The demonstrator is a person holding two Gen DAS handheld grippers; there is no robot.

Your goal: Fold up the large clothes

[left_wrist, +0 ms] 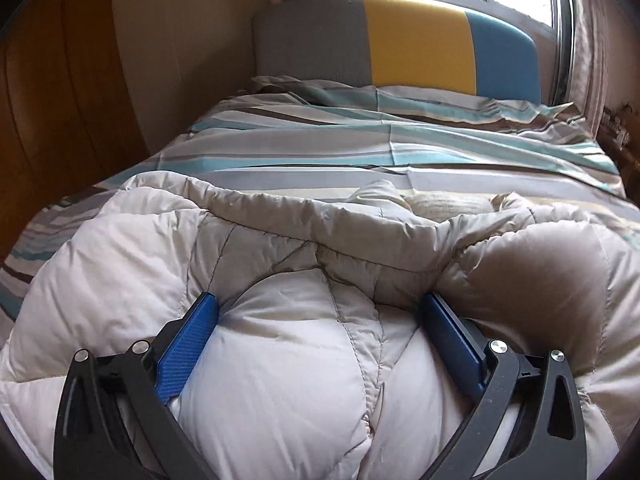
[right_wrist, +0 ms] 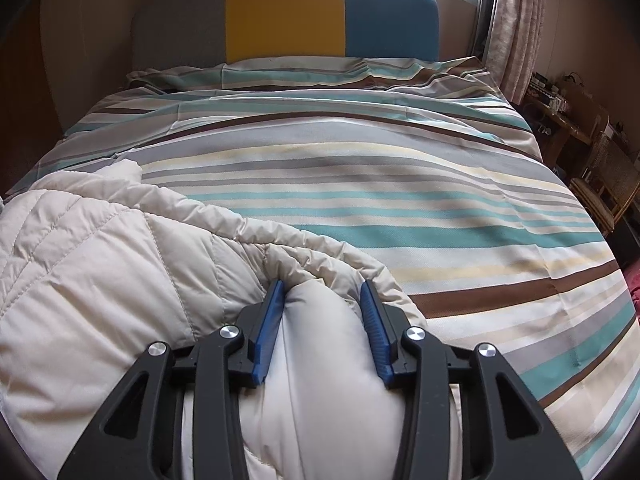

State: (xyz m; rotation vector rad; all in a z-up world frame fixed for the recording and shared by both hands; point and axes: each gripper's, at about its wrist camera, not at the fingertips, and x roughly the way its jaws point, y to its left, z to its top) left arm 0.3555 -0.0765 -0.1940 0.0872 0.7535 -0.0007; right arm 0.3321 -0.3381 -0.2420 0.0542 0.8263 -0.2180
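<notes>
Coat, big and puffy, lies across the near end of the bed, and both grippers are right down on it! It's a cream quilted down piece, stitched in slanted panels, with a ruffled seam edge running along its far side, and it billows up wherever it isn't pinned.

Left gripper first: jaws spread as wide as they go, a fat bulge of padding between them. The blue pads sit against the fabric but aren't squeezing it; that reads as a let-go, not a hold.

Right gripper, different story! Its jaws are partly closed, pinching a thick roll of coat near the ruffled edge, and the fabric puckers around the pads. That grip likely anchors this end so the fold doesn't spring open.

Beyond the coat, the striped cover stretches flat to the headboard, leaving room to lay the fold out.
</notes>
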